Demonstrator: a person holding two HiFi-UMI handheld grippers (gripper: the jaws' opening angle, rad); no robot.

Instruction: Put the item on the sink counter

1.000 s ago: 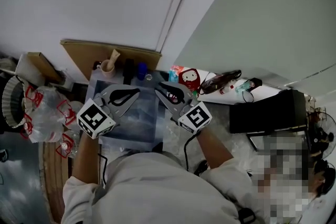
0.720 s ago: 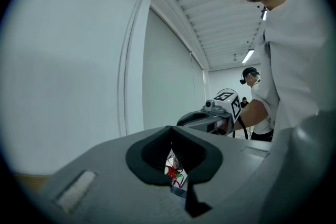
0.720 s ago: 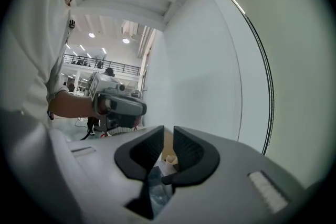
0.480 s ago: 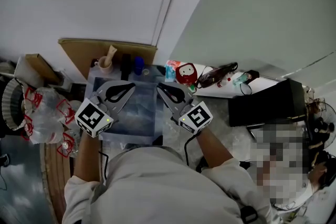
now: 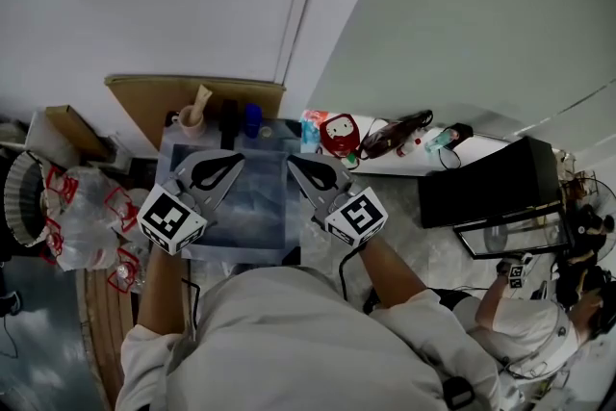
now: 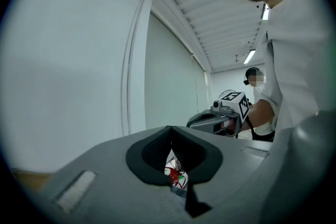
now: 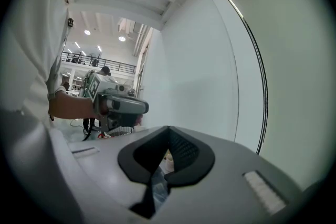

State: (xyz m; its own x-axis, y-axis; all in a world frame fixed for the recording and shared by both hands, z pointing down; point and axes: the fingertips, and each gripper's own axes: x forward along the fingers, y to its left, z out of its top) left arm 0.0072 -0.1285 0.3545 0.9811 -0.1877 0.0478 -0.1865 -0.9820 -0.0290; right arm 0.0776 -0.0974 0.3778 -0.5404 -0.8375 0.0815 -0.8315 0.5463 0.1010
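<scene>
The only clear markings are the black-and-white square patterns that the marker cubes are showing, one on the left gripper (image 5: 236, 161) and one on the right gripper (image 5: 294, 163). Print on the red-and-white figure (image 5: 337, 135) is too small to read.

In the left gripper view, the left gripper (image 6: 170, 128) is holding its jaws together, tips touching and gripping nothing. The red-and-white figure (image 6: 176, 173) is showing through the gap behind the tips. In the right gripper view, the right gripper (image 7: 168, 128) is closing its jaws tip to tip, with nothing between them.

Both grippers are hovering side by side over the grey counter (image 5: 255, 207). Which thing the task means cannot be told. A wooden cup (image 5: 192, 118), a black item (image 5: 229, 122) and a blue bottle (image 5: 252, 120) are standing along the counter's far edge, just beyond the jaw tips and untouched. The figure is sitting further right.
</scene>
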